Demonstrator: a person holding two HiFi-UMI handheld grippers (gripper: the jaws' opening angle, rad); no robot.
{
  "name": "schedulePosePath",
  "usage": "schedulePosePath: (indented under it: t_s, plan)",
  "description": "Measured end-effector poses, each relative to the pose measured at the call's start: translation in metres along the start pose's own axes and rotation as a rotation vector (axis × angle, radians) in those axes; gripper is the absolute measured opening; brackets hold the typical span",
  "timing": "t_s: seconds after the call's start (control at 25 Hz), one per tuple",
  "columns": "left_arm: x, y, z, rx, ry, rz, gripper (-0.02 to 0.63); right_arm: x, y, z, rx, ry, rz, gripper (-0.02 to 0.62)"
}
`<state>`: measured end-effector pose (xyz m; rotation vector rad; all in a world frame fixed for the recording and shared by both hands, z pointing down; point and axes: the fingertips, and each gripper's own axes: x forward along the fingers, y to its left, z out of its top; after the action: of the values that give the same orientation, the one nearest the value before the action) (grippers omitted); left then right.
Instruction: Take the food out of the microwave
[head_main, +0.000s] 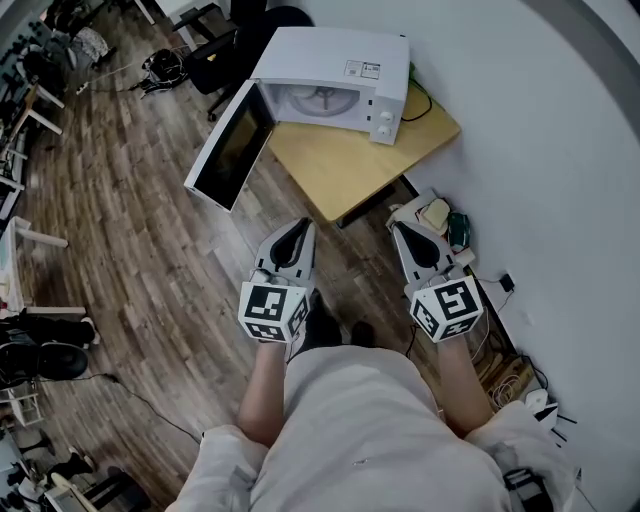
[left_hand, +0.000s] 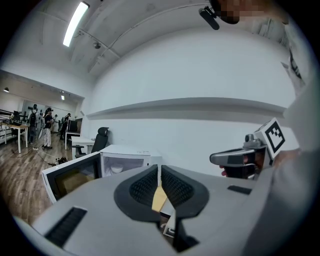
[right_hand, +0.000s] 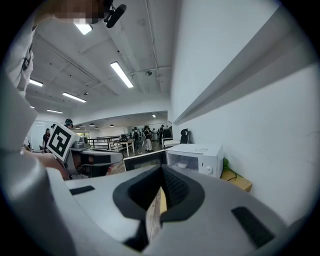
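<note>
Left gripper (head_main: 297, 228) and right gripper (head_main: 405, 228), jaws together and empty, point toward an open microwave (head_main: 330, 75) on a wooden worktop (head_main: 350, 165); a white bowl (left_hand: 117, 168) sits inside.

White microwave (head_main: 335, 62), tan wooden table (head_main: 350, 170), brown plank-patterned floor (head_main: 130, 230), white wall (head_main: 540, 130).

Wooden table (head_main: 340, 170) against wall (head_main: 540, 130); chair (head_main: 222, 52) beyond.
</note>
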<state>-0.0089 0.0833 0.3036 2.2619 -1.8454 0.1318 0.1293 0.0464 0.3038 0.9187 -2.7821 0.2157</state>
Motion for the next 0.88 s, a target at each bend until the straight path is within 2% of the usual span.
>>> schedulePosePath:
  t_s: [0.56,0.88]
  plan:
    - [0.039,0.077,0.011,0.000,0.013,-0.067,0.017,0.089,0.008,0.021,-0.015,0.019,-0.036,0.000]
    - [0.049,0.111,0.006,-0.003,0.026,-0.116,0.020,0.132,0.022,0.021,-0.012,0.036,-0.070,0.056]
